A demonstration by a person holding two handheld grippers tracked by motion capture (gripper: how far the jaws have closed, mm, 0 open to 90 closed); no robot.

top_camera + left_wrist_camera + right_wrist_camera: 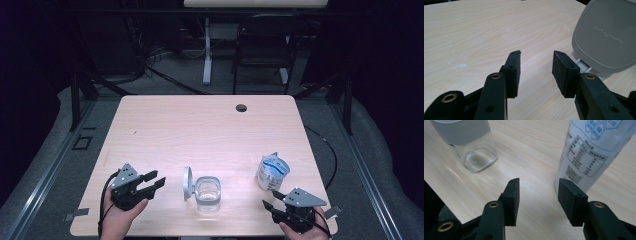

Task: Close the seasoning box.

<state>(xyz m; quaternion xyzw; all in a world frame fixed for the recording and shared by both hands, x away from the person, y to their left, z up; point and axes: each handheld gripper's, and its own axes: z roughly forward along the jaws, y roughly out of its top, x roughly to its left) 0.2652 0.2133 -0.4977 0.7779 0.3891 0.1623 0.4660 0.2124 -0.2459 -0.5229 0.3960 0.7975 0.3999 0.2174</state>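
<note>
Light wood worktop (pixel 165 125): jar (pixel 207 195) sits open, lid (pixel 187 183) flipped up, pouch (pixel 272 172) untouched. Left tool (pixel 152 181) and right tool (pixel 270 199) both gape empty, so pouring's left.

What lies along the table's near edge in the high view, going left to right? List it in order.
Left gripper → grey lid → clear glass jar → white and blue pouch → right gripper.

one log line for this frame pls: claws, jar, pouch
left claw: open, empty, beside lid | right claw: open, empty, near pouch | jar: upright, lid flipped open | table
</note>
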